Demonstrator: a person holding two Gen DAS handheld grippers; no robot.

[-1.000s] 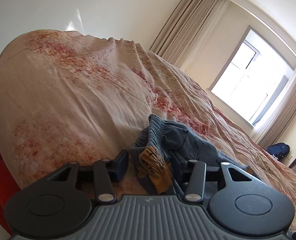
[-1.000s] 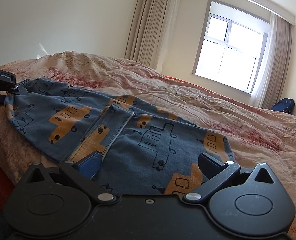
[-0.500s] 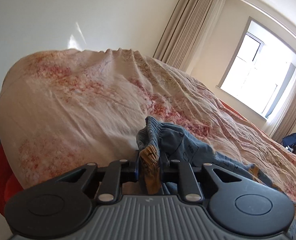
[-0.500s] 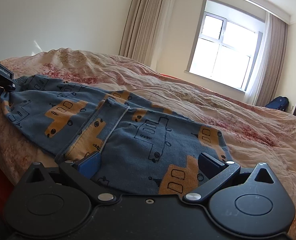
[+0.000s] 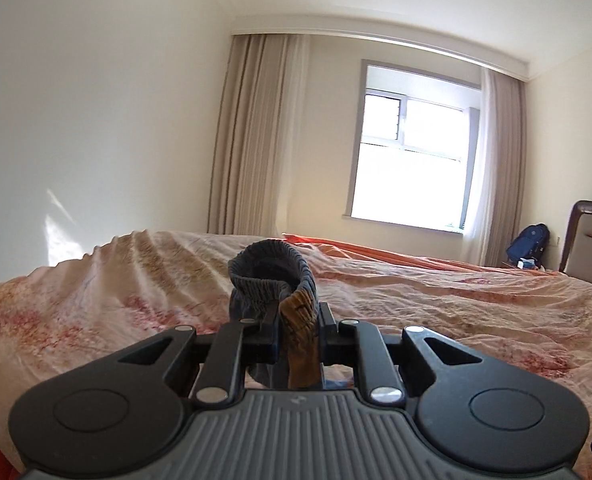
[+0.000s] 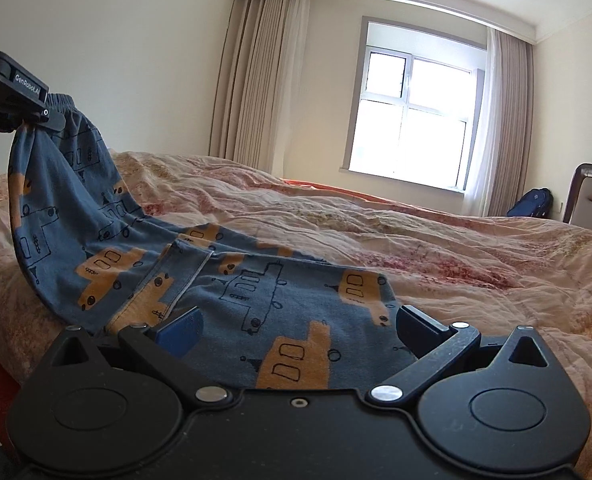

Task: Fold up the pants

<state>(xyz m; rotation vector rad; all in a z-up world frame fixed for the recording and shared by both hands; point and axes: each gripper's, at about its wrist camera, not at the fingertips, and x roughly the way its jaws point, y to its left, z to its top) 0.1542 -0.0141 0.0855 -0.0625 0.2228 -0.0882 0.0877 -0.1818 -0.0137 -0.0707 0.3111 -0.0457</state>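
Waistband (image 5: 272, 276) pinched in left gripper (image 5: 298, 330), raised upper left; right gripper (image 6: 296, 330) open over pants (image 6: 256, 292); fold barely begun.

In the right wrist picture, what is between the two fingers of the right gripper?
Only the pants lie there, flat on the bed. The right gripper is open, and its fingers do not press the cloth. The right wrist view shows it.
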